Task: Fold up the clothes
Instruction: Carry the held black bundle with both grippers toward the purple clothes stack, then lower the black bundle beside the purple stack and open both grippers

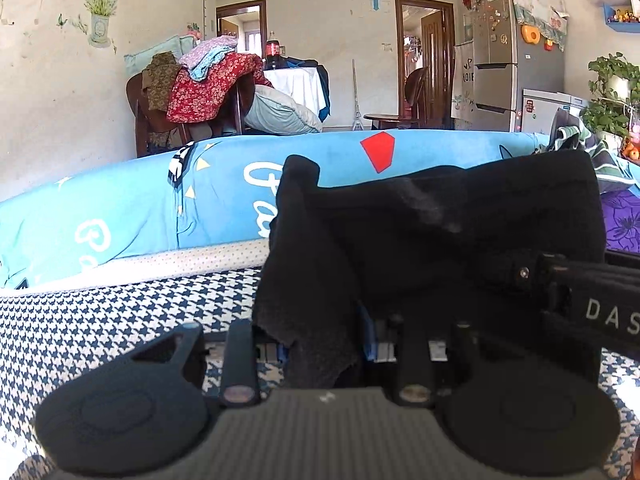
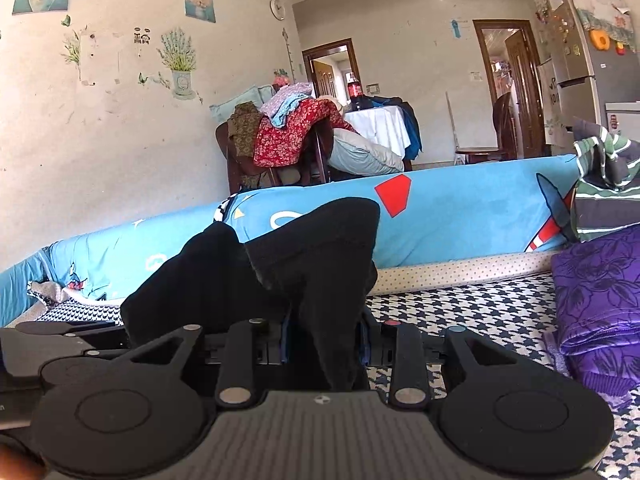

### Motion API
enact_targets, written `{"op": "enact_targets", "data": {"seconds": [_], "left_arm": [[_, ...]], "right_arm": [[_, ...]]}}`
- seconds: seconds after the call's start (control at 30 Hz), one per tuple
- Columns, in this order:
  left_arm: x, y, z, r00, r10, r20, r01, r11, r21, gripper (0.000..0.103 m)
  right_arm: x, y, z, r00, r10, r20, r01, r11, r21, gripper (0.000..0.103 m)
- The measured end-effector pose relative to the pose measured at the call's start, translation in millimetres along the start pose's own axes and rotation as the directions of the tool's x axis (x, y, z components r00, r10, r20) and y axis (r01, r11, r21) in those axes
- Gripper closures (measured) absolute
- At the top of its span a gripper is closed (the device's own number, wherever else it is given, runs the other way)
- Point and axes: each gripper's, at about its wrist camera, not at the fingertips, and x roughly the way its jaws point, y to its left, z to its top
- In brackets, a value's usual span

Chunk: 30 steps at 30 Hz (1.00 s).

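While the left tool pinches a bunched edge of the black garment, the cloth rises from its closed fingers and spreads rightward, toward the other tool's body at the frame's right edge. Open houndstooth bed cover lies to its left; the blue bolster walls off the far side.

From the right wrist view, the right tool is likewise clamped on black fabric, which humps up and runs leftward. So the garment's length hangs between both tools, close together. A purple quilt crowds the right; a striped garment sits behind it.
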Motion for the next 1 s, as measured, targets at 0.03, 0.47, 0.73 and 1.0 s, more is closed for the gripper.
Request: {"op": "enact_targets", "data": {"seconds": [0.03,0.47,0.73,1.0], "left_arm": [[3.5,-3.8,2.1,1.0,-0.005,0.0,0.005,1.0,0.002,0.073],[55.2,-54.4,26.2,0.998,-0.063,0.006,0.063,0.998,0.012,0.073],[88.3,-76.2,26.2,0.997,-0.079,-0.016,0.08,0.997,0.019,0.073],[129.7,-83.5,17.6,0.993,-0.081,-0.086,0.081,0.997,0.006,0.072]], "right_arm": [[1.1,-3.6,2.2,1.0,-0.005,0.002,0.005,1.0,0.004,0.072],[19.3,-61.4,22.6,0.997,-0.074,0.022,0.073,0.996,0.043,0.072],[37.8,-97.2,22.0,0.993,-0.114,-0.002,0.114,0.99,0.082,0.073],[63.5,-126.7,14.8,0.986,-0.158,-0.045,0.162,0.98,0.118,0.073]]}}
